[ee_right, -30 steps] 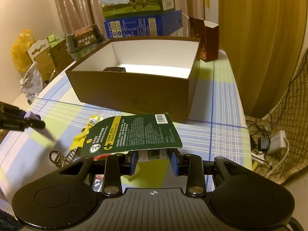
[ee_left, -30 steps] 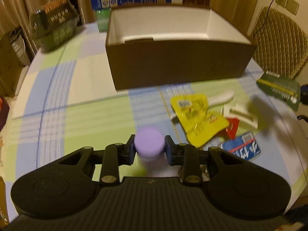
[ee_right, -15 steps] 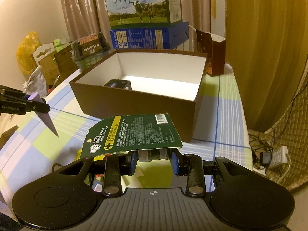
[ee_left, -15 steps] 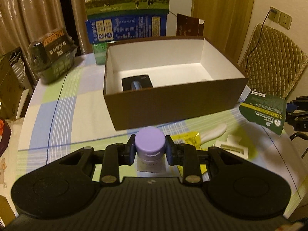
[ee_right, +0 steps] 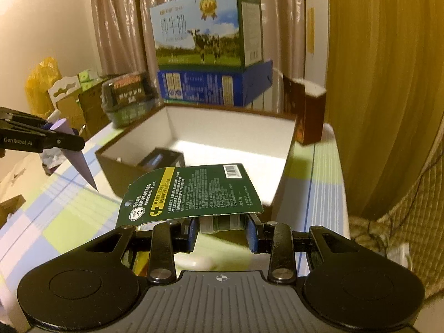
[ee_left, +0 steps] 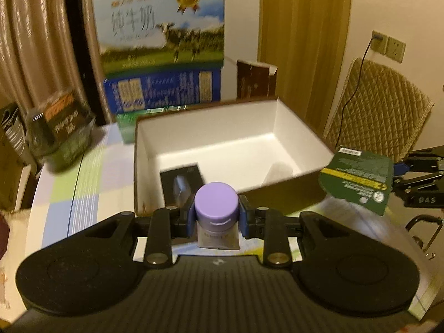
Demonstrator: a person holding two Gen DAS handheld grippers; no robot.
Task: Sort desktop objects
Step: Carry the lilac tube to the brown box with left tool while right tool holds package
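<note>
L gripper [ee_left: 216,219] pinching purple-cap tube [ee_left: 216,204], R gripper [ee_right: 222,234] pinching green card pkg [ee_right: 191,191]; open box [ee_left: 277,105] just ahead/below both, L nearer.

A milk carton box [ee_left: 162,25] printed with a cow stands on a blue box [ee_left: 163,91] at the back of the checked tablecloth [ee_left: 83,172]. Right of the blue box stands a small brown carton [ee_left: 255,79]; further right, a quilted chair [ee_left: 380,105] below a wall socket [ee_left: 387,45]. Left of the blue box sits a dark wrapped package [ee_left: 62,127], with curtains [ee_left: 36,41] behind.
</note>
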